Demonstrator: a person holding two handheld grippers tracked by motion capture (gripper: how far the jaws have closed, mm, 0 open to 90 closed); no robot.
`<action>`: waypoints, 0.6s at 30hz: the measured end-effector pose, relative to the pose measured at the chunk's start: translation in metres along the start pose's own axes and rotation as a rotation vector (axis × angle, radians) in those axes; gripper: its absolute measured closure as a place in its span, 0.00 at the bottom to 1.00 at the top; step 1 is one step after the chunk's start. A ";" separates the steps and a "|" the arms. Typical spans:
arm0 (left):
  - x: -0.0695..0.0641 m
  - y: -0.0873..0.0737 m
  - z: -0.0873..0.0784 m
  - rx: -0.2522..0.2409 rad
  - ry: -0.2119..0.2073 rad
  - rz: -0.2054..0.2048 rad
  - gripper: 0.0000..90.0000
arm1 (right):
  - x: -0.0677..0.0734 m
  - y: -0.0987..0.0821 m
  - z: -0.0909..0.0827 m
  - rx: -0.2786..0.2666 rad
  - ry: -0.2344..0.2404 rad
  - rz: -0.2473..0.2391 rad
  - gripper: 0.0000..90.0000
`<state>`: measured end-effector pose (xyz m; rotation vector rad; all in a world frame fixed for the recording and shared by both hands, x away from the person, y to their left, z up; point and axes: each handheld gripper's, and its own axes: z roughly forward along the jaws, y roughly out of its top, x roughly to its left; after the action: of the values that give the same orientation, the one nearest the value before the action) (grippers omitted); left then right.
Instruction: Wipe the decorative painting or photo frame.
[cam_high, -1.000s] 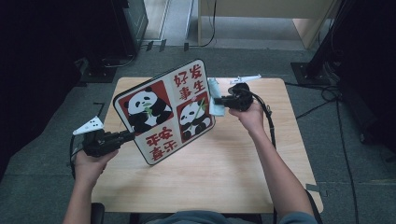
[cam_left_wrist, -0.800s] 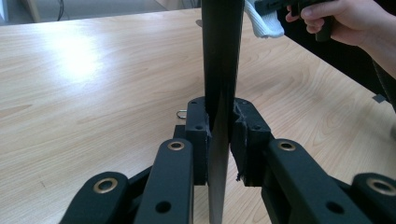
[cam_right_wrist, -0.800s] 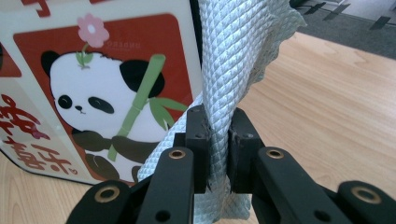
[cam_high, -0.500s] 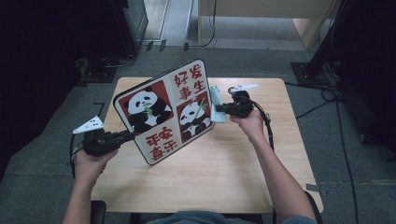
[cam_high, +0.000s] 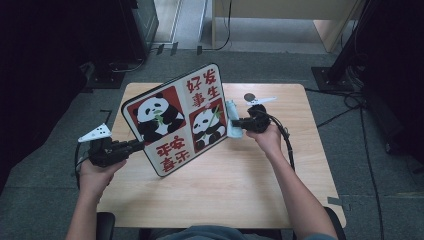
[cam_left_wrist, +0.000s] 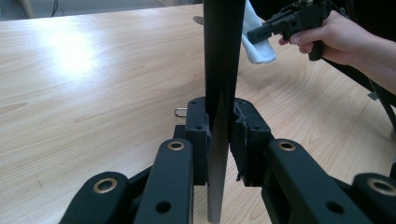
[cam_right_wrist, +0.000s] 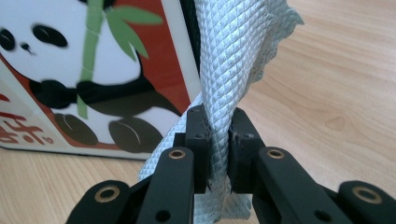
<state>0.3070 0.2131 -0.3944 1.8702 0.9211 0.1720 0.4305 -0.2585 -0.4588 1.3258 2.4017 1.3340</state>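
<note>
A flat board (cam_high: 177, 120) printed with pandas and red Chinese characters stands tilted on the wooden table (cam_high: 225, 190). My left gripper (cam_high: 136, 145) is shut on the board's lower left edge; in the left gripper view the board's thin dark edge (cam_left_wrist: 223, 56) rises between my jaws. My right gripper (cam_high: 236, 122) is shut on a pale blue quilted cloth (cam_high: 232, 119) and holds it against the board's right edge. In the right gripper view the cloth (cam_right_wrist: 231, 60) sits pinched between the jaws, right beside the panda picture (cam_right_wrist: 84, 70). The right gripper (cam_left_wrist: 254, 35) with the cloth (cam_left_wrist: 257, 39) shows beyond the board.
A small dark round object (cam_high: 248, 97) lies on the table behind my right hand. A small metal loop (cam_left_wrist: 180, 112) lies on the wood near my left jaws. Cables (cam_high: 350, 107) and dark equipment stand on the floor around the table.
My right gripper has sunk along the board's right edge with the cloth in it. The left hand and the board have stayed still.
</note>
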 end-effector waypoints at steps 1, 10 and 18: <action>0.000 0.000 0.000 0.001 0.000 0.000 0.87 | 0.000 -0.002 0.000 0.005 -0.001 0.003 0.90; -0.001 0.000 0.001 0.004 0.007 -0.010 0.86 | -0.001 -0.016 0.008 0.042 -0.025 0.003 0.90; -0.002 -0.001 0.003 0.030 0.014 0.006 0.84 | -0.004 -0.027 0.015 0.047 -0.042 0.023 0.90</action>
<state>0.3065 0.2105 -0.3963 1.9016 0.9324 0.1759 0.4227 -0.2580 -0.4885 1.3830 2.4119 1.2489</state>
